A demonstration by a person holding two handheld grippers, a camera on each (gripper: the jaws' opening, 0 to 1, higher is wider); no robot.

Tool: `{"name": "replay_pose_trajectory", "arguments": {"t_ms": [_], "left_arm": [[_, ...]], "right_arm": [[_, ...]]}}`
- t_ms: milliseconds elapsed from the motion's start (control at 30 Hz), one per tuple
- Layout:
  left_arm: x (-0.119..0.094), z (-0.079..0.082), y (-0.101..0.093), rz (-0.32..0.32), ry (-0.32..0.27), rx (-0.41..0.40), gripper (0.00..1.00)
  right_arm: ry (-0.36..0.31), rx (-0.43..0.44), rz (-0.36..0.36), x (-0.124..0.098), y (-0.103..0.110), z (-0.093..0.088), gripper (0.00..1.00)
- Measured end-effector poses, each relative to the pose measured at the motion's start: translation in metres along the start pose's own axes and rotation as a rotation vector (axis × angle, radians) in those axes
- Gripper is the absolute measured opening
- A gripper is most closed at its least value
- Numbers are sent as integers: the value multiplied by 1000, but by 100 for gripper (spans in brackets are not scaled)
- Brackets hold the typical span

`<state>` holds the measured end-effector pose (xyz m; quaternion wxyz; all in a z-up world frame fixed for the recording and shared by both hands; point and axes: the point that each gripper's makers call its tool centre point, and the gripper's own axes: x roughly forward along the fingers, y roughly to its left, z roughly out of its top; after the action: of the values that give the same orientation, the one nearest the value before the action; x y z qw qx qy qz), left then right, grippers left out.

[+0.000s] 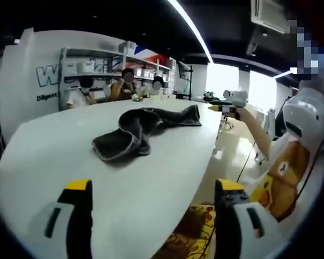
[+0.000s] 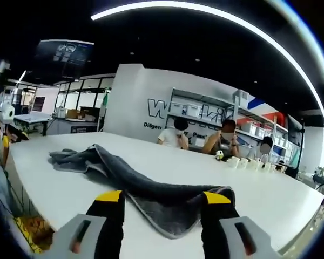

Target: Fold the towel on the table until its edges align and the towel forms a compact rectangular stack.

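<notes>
A dark grey towel [image 1: 143, 129] lies crumpled in a long, loose heap on the white table [image 1: 70, 145]. In the left gripper view my left gripper [image 1: 154, 194] is open and empty at the table's near edge, well short of the towel. My right gripper [image 1: 227, 103] is held out at the right beside the table's edge, close to the towel's far end. In the right gripper view the towel [image 2: 135, 186] runs from the far left toward me. Its near end lies between the open jaws of my right gripper [image 2: 163, 205]. My left gripper [image 2: 5, 121] shows at the far left.
Three people [image 2: 221, 141] sit at the table's far side. Small cups [image 2: 248, 162] stand on the table near them. Shelves [image 2: 205, 110] and a white lettered wall stand behind them. Floor and a person's patterned clothing [image 1: 283, 181] lie beyond the table's right edge.
</notes>
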<state>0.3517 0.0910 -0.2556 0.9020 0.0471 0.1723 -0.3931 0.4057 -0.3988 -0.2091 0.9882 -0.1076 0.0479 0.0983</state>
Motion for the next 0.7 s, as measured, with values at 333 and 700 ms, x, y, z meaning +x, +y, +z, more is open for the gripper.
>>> {"name": "replay_pose_trajectory", "arguments": {"t_ms": [333, 700], "left_arm": [[-4, -5, 0, 11, -6, 0, 99], [-7, -8, 0, 15, -18, -12, 99]], "right_arm": [[-30, 21, 93, -17, 55, 7, 69], [-7, 23, 181, -26, 92, 3, 79]]}}
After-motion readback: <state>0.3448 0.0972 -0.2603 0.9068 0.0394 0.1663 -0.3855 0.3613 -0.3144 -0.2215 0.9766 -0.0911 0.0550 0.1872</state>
